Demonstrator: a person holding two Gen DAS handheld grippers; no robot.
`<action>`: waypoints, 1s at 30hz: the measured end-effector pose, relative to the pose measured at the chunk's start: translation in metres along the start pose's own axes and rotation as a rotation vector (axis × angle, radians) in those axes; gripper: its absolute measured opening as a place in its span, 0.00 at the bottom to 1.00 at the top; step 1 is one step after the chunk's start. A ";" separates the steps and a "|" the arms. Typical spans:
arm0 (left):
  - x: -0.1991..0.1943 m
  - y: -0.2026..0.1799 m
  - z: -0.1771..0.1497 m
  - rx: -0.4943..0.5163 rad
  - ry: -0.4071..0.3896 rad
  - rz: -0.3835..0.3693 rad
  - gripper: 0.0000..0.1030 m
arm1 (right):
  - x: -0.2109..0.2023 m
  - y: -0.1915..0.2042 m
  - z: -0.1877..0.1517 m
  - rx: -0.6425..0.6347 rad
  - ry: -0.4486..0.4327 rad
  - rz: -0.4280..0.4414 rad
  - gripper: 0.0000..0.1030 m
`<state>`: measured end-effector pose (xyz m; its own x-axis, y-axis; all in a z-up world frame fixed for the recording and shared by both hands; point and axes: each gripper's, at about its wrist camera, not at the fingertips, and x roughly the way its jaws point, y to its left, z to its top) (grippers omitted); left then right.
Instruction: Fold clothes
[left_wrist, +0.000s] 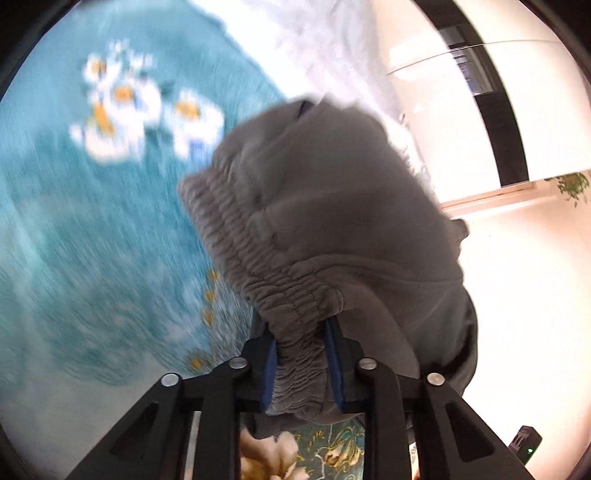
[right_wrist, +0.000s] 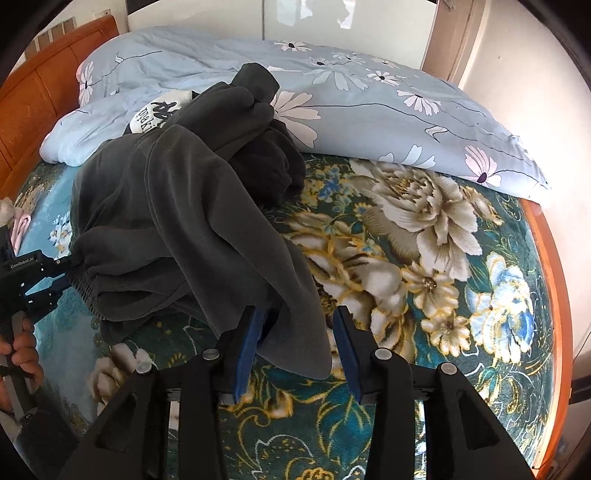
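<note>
Left gripper (left_wrist: 301, 328): clamping the grey trousers' (right_wrist: 177, 221) waistband.
Right gripper (right_wrist: 297, 325): jaws standing apart, cloth hanging loose between them.

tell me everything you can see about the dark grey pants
The dark grey pants look like soft fleece, with a ribbed elastic waistband. They lie crumpled and unfolded on the floral bedspread, reaching back to the blue quilt. The left gripper is shut on the waistband; a loose edge hangs between the right gripper's open jaws.
</note>
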<state>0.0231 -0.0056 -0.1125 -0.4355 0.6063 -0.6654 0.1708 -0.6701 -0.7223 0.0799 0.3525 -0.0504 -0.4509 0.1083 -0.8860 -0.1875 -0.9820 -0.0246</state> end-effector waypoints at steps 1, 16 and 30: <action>-0.012 -0.001 0.006 0.016 -0.022 0.005 0.19 | -0.003 0.002 0.000 0.000 -0.006 0.012 0.41; -0.207 0.134 0.093 -0.094 -0.266 0.384 0.16 | 0.002 0.070 -0.023 -0.092 0.054 0.259 0.42; -0.192 0.203 0.087 -0.108 -0.193 0.402 0.48 | 0.038 0.164 -0.057 -0.276 0.152 0.430 0.55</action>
<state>0.0641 -0.2952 -0.1150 -0.4711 0.2096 -0.8568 0.4463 -0.7812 -0.4364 0.0818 0.1866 -0.1142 -0.3015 -0.3165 -0.8994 0.2322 -0.9393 0.2527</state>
